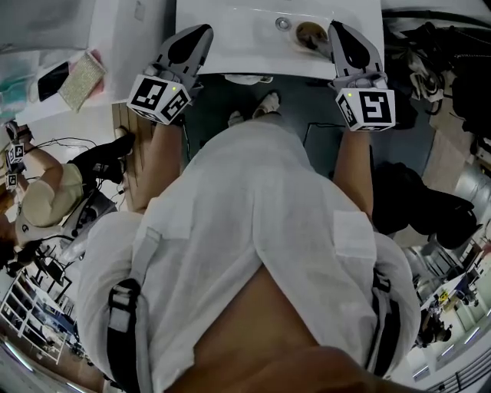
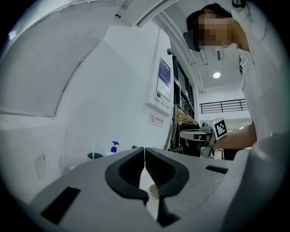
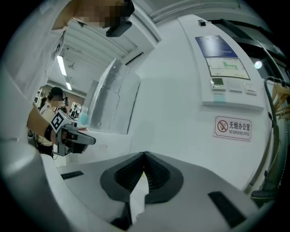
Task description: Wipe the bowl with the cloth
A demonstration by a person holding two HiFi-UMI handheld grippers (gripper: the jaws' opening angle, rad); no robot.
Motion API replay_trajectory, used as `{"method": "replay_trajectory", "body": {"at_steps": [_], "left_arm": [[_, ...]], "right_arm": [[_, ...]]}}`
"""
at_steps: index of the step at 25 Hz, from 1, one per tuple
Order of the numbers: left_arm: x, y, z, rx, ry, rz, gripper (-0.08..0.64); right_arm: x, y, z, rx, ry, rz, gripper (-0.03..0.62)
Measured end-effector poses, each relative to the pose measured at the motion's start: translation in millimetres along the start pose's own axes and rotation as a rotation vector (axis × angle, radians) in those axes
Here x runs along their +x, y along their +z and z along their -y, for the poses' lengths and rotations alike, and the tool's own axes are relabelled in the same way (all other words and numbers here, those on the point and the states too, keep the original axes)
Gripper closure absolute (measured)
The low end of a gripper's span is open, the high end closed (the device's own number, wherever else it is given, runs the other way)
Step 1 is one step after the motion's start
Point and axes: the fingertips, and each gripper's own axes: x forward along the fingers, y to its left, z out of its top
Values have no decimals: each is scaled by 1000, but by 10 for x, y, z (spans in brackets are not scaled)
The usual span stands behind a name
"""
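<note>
A small brownish bowl [image 1: 311, 34] sits on the white table [image 1: 245, 54] at the top of the head view, just left of my right gripper's tip. No cloth is clearly in view. My left gripper [image 1: 204, 31] is held level over the table's near left edge, jaws shut and empty. My right gripper [image 1: 336, 26] hovers at the near right edge, also shut with nothing in it. In the left gripper view the jaws [image 2: 144, 150] meet, and a small brown shape [image 2: 154, 190] shows through the gap below them. The jaws in the right gripper view [image 3: 145, 156] touch over bare white tabletop.
A small round metal piece [image 1: 283, 23] lies left of the bowl. A beige textured pad [image 1: 82, 79] lies on a counter at the far left. A blue spray bottle [image 2: 114, 146] stands by the wall. A no-smoking sign [image 3: 233, 128] hangs on the wall. Another person [image 1: 46, 192] sits at left.
</note>
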Motion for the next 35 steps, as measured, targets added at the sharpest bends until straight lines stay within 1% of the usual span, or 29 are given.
{"method": "replay_trajectory", "body": {"at_steps": [3, 5, 9, 11, 12, 13, 14, 15, 16, 17, 18, 19, 20, 21, 22, 23, 24, 25, 26, 27, 28, 29, 30, 32, 33, 35], "left_arm": [[-108, 32, 4, -6, 10, 17, 549], [-161, 62, -34, -17, 20, 33, 549], [-212, 162, -162, -84, 40, 90, 549], [-210, 224, -172, -112, 32, 119, 549], [-207, 263, -166, -140, 21, 140, 549], [-210, 321, -162, -194, 1, 179, 549], [-222, 415, -161, -280, -33, 245, 549], [-250, 554, -163, -397, -89, 344, 549], [-303, 740, -166, -536, -173, 477, 549], [-386, 950, -176, -685, -284, 635, 549], [-496, 1144, -198, -836, -414, 802, 549], [-618, 1303, -227, -972, -554, 963, 549], [-734, 1428, -245, -1078, -691, 1103, 549], [-830, 1524, -241, -1147, -815, 1210, 549], [-899, 1601, -208, -1183, -922, 1283, 549], [-938, 1669, -146, -1189, -1006, 1320, 549], [-941, 1728, -54, -1172, -1065, 1319, 549], [-909, 1777, 68, -1131, -1100, 1282, 548], [-848, 1810, 214, -1071, -1114, 1216, 548], [-774, 1823, 364, -1007, -1114, 1138, 547], [-701, 1814, 494, -951, -1106, 1063, 539], [-635, 1788, 601, -905, -1091, 997, 486], [-576, 1755, 689, -867, -1073, 940, 418], [-490, 1708, 833, -808, -1032, 854, 405], [-466, 1714, 898, -783, -1014, 828, 405], [-473, 1772, 1007, -736, -986, 811, 421]], "right_arm": [[26, 51, -68, 0, 11, 17, 566], [45, 124, -93, 12, 20, 52, 566], [70, 260, -123, 61, 53, 119, 565], [58, 283, -109, 73, 53, 128, 565], [32, 304, -81, 97, 48, 140, 565], [-21, 348, -23, 155, 39, 170, 565], [-113, 429, 74, 257, 33, 232, 565], [-249, 555, 208, 398, 39, 333, 565], [-425, 726, 364, 556, 63, 474, 565], [-632, 922, 524, 701, 100, 640, 565], [-853, 1107, 670, 804, 133, 797, 563], [-1055, 1267, 776, 840, 148, 908, 563], [-1205, 1409, 814, 794, 144, 947, 563], [-1285, 1531, 774, 666, 124, 904, 563], [-1302, 1619, 674, 478, 91, 799, 563], [-1278, 1665, 551, 267, 53, 665, 561], [-1239, 1679, 438, 70, 18, 539, 560], [-1197, 1674, 349, -90, -10, 440, 561], [-1154, 1653, 284, -206, -27, 368, 561], [-1112, 1612, 234, -285, -36, 312, 561], [-1074, 1548, 195, -333, -41, 266, 561], [-1047, 1464, 162, -353, -45, 228, 561], [-1035, 1376, 132, -352, -47, 198, 561], [-1039, 1215, 74, -347, -54, 146, 561], [-1042, 1131, 51, -364, -55, 114, 561], [-1060, 948, 24, -406, -42, 48, 562]]}}
